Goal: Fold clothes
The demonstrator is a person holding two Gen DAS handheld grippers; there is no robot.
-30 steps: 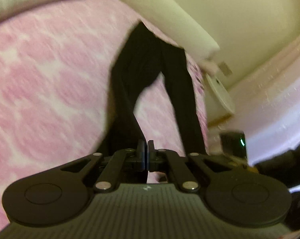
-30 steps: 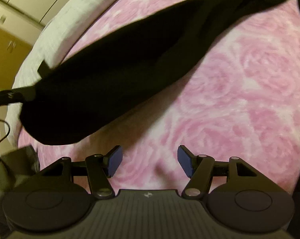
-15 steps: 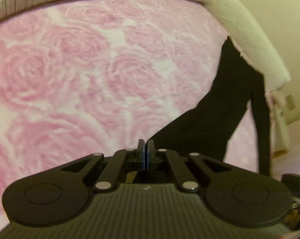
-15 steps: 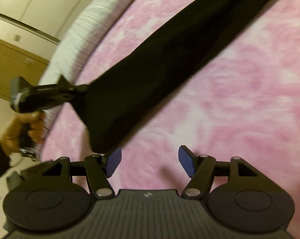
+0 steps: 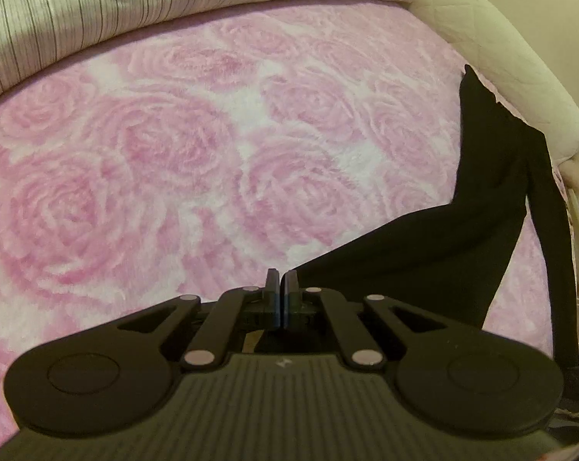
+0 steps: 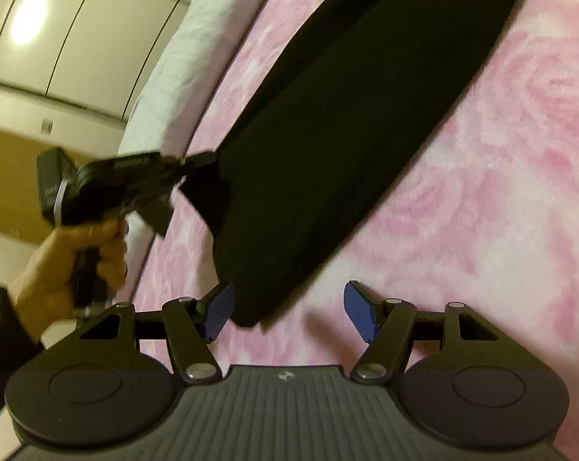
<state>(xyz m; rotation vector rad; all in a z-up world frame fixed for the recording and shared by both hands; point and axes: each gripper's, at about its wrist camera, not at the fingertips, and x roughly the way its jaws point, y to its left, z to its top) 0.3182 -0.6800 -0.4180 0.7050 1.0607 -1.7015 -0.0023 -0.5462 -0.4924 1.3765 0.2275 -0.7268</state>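
**Loose hem corner sits between your right jaws, not yet gripped**

Your left gripper (image 5: pixel 281 299) is fully closed, pinching one corner of the black trousers (image 6: pixel 347 134); in the right wrist view you can see that corner pulled taut off the fabric's end, your left hand (image 6: pixel 70 265) wrapped around the handle. Your right gripper (image 6: pixel 287 313) stands well open, holding nothing.

The trousers lie as a long dark band on the pink rose-patterned blanket (image 5: pixel 155 161), long axis running diagonally in the right wrist view from the upper right of the frame down toward your right gripper. The far end reaches the blanket's edge by the cream quilted bed edge (image 5: pixel 500 57) in the left wrist view (one leg trails along that edge).

What the next move turns on: the free lower corner of the near end lies just ahead of your right jaws, close against the left blue pad (image 6: pixel 218 313) and well clear of the other one. Your right gripper is plainly the nearer one to it. Judgement: shift a touch left to centre the corner, then close.
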